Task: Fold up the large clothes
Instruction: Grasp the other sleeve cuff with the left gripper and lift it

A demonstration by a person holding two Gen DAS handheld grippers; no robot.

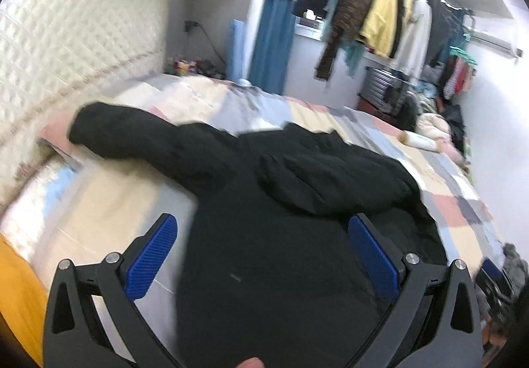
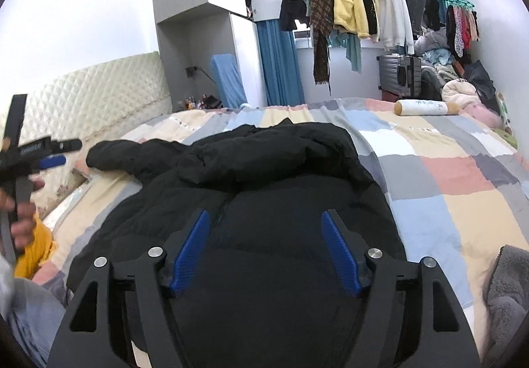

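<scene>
A black padded jacket lies spread on the bed, its body toward the near edge and one sleeve reaching out toward the quilted cream headboard at the head end. The other sleeve looks folded across the chest, though the left wrist view is blurred and the dark folds are hard to separate. The bed wears a patchwork cover of pastel squares (grey, peach, blue and cream).

The right claw hangs over the jacket's body with its blue pads apart, released, nothing pinched between them. The left claw is likewise spread wide above the jacket's lower part, its blue pads clear of the cloth. In the right wrist view it shows at the left, over the bed's headboard-side edge, gripped by the person's hand.

A cylindrical bolster lies toward the far corner of the bed. A rack of hanging clothes runs along the far wall, with a grey suitcase under it.
</scene>
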